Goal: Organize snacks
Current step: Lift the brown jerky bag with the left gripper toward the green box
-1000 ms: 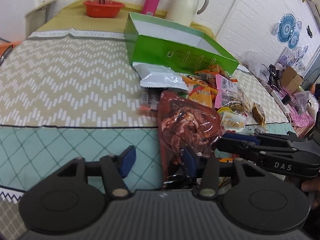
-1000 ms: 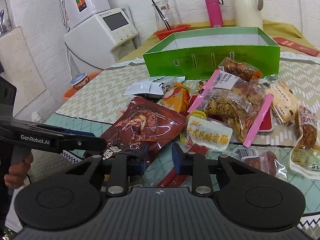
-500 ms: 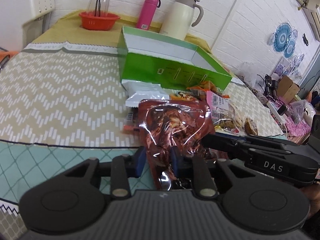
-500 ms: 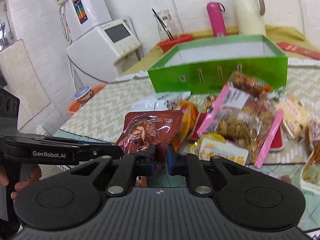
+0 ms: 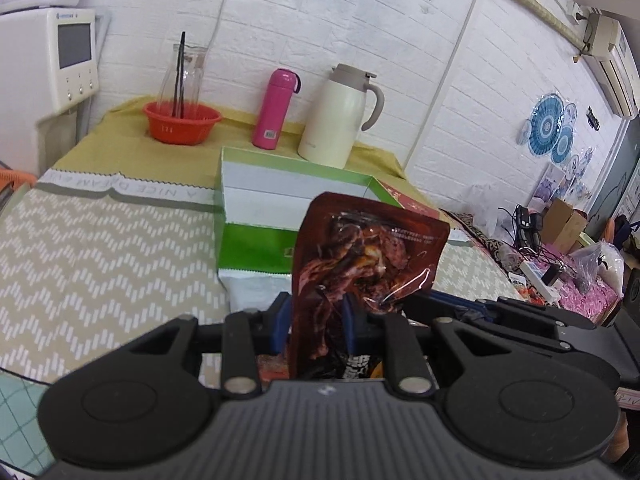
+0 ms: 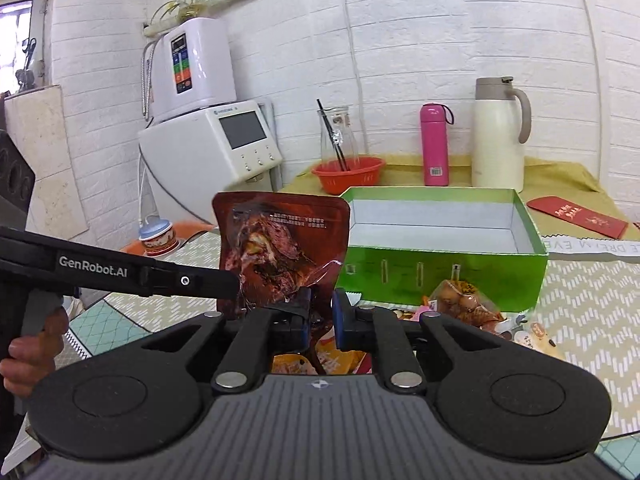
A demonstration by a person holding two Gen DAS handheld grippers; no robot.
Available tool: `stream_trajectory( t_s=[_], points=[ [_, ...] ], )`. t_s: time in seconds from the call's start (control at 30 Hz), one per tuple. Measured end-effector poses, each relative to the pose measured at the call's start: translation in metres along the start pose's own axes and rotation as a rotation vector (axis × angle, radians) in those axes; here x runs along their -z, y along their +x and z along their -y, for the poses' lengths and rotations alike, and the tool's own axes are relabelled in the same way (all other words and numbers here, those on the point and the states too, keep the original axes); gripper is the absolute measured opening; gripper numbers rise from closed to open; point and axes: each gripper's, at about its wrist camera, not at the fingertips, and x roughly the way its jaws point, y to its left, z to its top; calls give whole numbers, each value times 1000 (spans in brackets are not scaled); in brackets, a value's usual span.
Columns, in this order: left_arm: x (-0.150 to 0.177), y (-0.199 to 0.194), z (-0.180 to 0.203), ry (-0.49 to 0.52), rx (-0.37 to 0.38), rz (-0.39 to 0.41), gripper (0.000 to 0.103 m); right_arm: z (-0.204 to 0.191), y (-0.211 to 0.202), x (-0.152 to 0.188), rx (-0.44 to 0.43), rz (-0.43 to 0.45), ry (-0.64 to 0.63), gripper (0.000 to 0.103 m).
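Both tongs pinch the same dark red snack pouch (image 5: 360, 256) by its lower edge: the left gripper (image 5: 314, 324) has its blue pads pressed on it, and the right gripper (image 6: 320, 312) is clamped on it too, so the pouch stands upright in the air in front of the green box (image 6: 444, 240). The step in hand looks like carrying the first snack to the box, which is open-topped and appears empty inside. The next move likely calls for bringing the pouch over the box's near wall and letting go with both tongs together, lest the floppy foil twist or snag on the rim. Just in front of the box the other snacks (image 6: 464, 300) lie in a heap, with a white packet (image 5: 256, 292) touching its near wall. The box sits on a tablecloth (image 5: 100, 248) with a zigzag pattern. Behind the box stand an orange basket (image 5: 182, 122), a pink flask (image 5: 276, 108) and a cream jug (image 5: 340, 116), against a white brick wall (image 5: 360, 20).
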Motion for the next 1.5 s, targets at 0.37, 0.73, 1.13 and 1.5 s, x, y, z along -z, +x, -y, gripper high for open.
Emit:
stream_trajectory(
  t_s=[0.37,0.73,1.13,1.5],
  points=[
    [32,32,-6,-4,23,-110,18,21,21,39,56,-109,53,28],
    [58,25,-18,-30,17,-144,57,19,-9,50,0,-86,113,50],
    [65,-2,-44,-103,-48,-126,57,-25,15,59,-82,-164,-47,59],
    [69,0,-43,-108,-28,-137,57,-34,9,49,-47,-109,-113,0]
  ],
)
